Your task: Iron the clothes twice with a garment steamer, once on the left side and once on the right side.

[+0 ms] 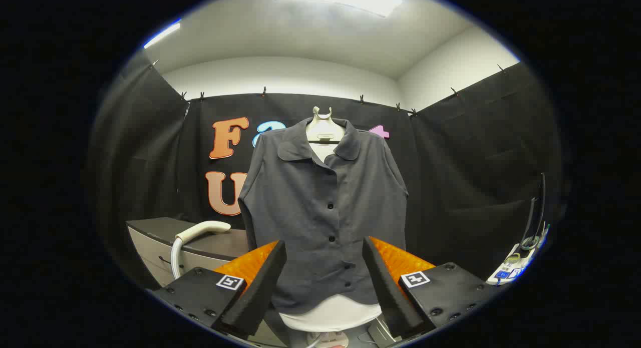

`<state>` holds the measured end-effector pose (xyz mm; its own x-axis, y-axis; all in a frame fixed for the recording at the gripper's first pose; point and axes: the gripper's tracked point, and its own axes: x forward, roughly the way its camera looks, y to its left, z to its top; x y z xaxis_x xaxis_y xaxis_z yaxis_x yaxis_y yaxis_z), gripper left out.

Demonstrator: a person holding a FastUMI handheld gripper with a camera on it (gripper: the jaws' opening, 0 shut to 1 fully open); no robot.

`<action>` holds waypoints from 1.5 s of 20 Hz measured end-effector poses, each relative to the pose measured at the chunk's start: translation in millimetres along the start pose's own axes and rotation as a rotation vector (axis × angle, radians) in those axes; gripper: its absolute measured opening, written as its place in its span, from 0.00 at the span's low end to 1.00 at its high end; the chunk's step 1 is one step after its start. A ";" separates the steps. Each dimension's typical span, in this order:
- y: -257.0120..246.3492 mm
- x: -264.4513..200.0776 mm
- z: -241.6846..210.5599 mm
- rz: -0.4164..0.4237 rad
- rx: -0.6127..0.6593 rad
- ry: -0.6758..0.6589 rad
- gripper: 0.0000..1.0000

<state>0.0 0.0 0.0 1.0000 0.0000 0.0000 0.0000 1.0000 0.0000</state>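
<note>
A dark grey buttoned shirt (325, 208) hangs on a white mannequin form (323, 130) straight ahead, its collar open and its hem above the form's white base (330, 315). The garment steamer's white head (203, 229) with its pale hose (175, 258) rests on a grey cabinet top, left of the shirt and beyond my left finger. My gripper (324, 260) is open, its fingers spread wide to either side of the shirt's lower front, with nothing held between them. The shirt is some way beyond the fingertips.
A grey cabinet (165, 238) with a dark top stands at the left. Black cloth walls close in the booth behind and on both sides. At the right, a small white device with cables (516, 265) lies on a surface.
</note>
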 end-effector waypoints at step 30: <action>-6.6 9.3 5.3 -0.019 -0.015 -0.012 0.98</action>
<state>9.3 -6.6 5.3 0.9997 -0.0192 0.0126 0.0193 0.9997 -0.0146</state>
